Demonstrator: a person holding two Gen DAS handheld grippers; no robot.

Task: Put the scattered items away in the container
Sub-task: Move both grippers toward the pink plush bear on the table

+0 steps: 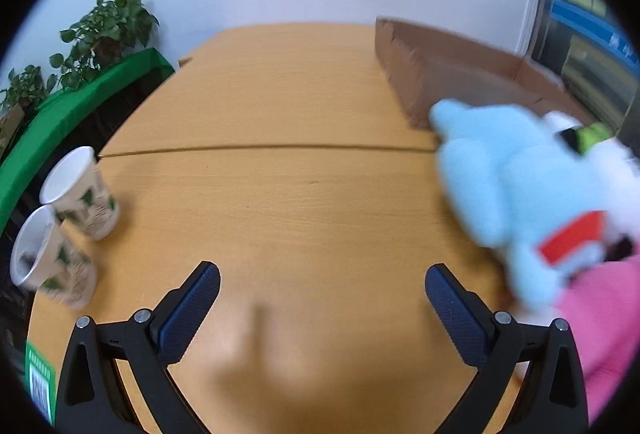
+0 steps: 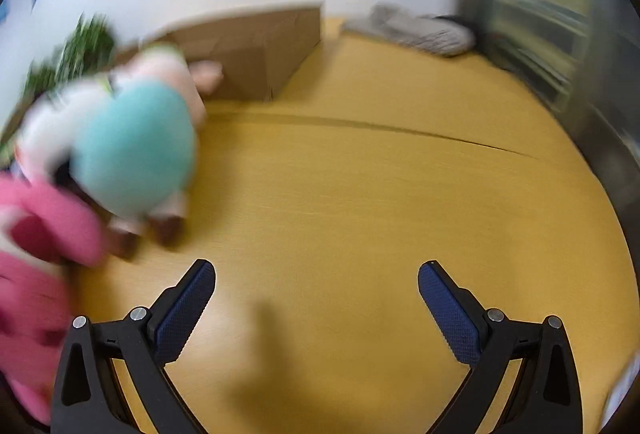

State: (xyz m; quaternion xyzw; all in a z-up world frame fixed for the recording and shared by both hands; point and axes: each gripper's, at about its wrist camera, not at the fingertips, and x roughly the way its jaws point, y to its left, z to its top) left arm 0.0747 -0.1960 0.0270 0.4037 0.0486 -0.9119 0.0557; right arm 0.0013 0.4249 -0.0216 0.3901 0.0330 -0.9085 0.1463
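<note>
Both grippers fill the bottom of their own views, nearest the lens: the left gripper [image 1: 322,276] and the right gripper [image 2: 316,274] each have their blue pads spread wide apart, holding nothing and touching nothing, with only bare table [image 1: 280,194] between the fingers.

That table, of orange-yellow wood with a seam across it, is the largest thing and the landmark for the rest. On its far part stands the open brown box [image 1: 440,74], the container; the left view looks partly into it, while the right view shows its closed outer side [image 2: 256,50].

Just in front of the box lie the plush toys. A light blue plush [image 1: 508,194] with white parts and a red patch lies on the table touching or nearly touching the box's near corner; motion blur hides which. A pink plush [image 1: 608,314] lies against it on the near side. The right view shows the same blue plush [image 2: 136,150], the pink plush [image 2: 44,246], and a pale pink toy [image 2: 188,74] between the blue one and the box, which the left view does not show.

Only the right view shows a grey shoe [image 2: 420,28] at the table's far edge beyond the box.

Only the left view shows two paper cups [image 1: 76,210] with green print at the table's left edge, tilted and touching each other, a green band [image 1: 80,106] and potted plants [image 1: 108,30] beyond that edge.

No writing is readable; a green label [image 1: 40,378] near the left edge is too blurred.
</note>
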